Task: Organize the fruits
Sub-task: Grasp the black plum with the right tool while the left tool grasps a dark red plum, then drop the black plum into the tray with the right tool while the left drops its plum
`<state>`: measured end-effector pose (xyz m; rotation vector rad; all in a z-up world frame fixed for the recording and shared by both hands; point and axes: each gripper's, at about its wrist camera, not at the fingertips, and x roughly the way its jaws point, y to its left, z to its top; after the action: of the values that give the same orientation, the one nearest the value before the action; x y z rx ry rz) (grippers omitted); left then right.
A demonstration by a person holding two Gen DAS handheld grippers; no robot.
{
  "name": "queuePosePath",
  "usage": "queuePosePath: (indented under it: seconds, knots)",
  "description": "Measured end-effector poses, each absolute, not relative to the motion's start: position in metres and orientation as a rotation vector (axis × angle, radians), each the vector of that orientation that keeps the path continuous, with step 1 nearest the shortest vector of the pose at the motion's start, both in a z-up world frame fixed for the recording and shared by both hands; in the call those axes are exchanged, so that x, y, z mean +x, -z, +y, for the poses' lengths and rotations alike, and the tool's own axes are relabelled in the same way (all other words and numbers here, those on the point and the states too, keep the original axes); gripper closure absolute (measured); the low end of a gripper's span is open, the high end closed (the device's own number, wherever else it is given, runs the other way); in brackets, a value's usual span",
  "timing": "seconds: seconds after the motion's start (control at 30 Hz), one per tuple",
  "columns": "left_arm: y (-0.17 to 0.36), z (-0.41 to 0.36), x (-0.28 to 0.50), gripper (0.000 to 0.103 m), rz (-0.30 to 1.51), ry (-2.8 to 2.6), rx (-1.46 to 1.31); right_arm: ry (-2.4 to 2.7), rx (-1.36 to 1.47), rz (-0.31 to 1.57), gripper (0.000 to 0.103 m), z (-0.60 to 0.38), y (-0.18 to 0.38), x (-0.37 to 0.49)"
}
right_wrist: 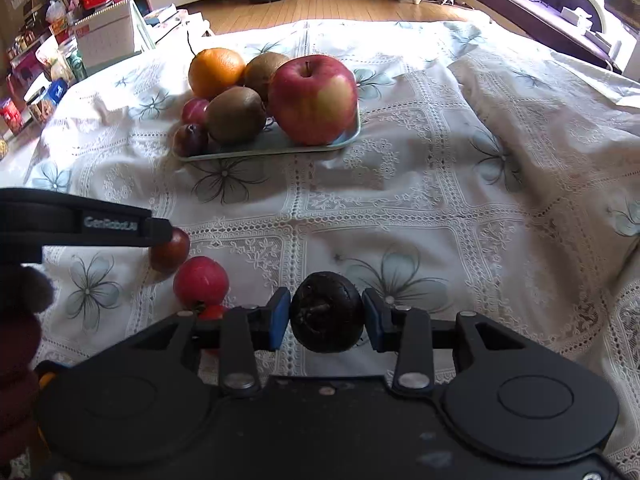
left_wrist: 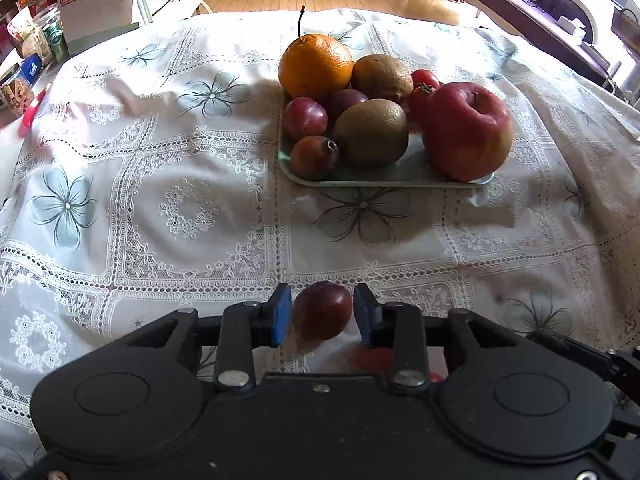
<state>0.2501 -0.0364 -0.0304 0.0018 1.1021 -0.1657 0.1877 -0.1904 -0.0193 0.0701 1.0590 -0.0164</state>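
Observation:
A pale green tray [left_wrist: 384, 181] on the lace tablecloth holds an orange [left_wrist: 315, 65], two kiwis [left_wrist: 372, 132], a big red apple [left_wrist: 468, 130], plums [left_wrist: 305, 117] and small tomatoes [left_wrist: 424, 78]. The tray [right_wrist: 256, 148] also shows in the right wrist view. My left gripper [left_wrist: 322, 312] has its blue pads on both sides of a dark red plum [left_wrist: 322, 310]; a small gap shows on the right. My right gripper [right_wrist: 326, 314] is shut on a dark brown round fruit [right_wrist: 326, 312]. A red plum [right_wrist: 200, 282] and a small tomato [right_wrist: 212, 312] lie beside it.
The left gripper's body [right_wrist: 80, 224] reaches in from the left of the right wrist view, over the dark red plum [right_wrist: 170, 250]. Boxes, jars and packets [left_wrist: 60, 28] crowd the table's far left edge. The cloth is wrinkled at the right [right_wrist: 540, 120].

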Motion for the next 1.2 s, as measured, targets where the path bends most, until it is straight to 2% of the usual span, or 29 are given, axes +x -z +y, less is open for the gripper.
queuePosePath:
  seconds: [0.2, 0.43, 0.47, 0.5, 0.67, 0.97, 1.2]
  knots:
    - [0.045, -0.041, 0.255, 0.048, 1.102, 0.153, 0.021, 0.009, 0.088, 1.058, 0.062, -0.195, 0.02, 0.176]
    - [0.062, -0.043, 0.263, 0.049, 1.149, 0.111, 0.002, 0.018, 0.092, 1.062, 0.062, -0.193, 0.024, 0.17]
    - [0.061, -0.042, 0.263, 0.053, 1.147, 0.111, -0.008, 0.017, 0.095, 1.062, 0.062, -0.193, 0.023, 0.17]
    - [0.06, -0.042, 0.263, 0.056, 1.148, 0.116, -0.015, 0.014, 0.096, 1.061, 0.062, -0.194, 0.022, 0.169]
    - [0.039, -0.042, 0.253, 0.057, 1.112, 0.056, 0.032, 0.011, 0.106, 1.044, 0.062, -0.195, 0.013, 0.163]
    - [-0.036, -0.024, 0.163, 0.057, 1.017, 0.074, 0.081, -0.041, 0.166, 0.957, 0.062, -0.198, -0.036, 0.12]
    - [-0.038, -0.022, 0.088, 0.057, 0.984, 0.091, 0.099, -0.085, 0.189, 0.907, 0.062, -0.195, -0.056, 0.061]
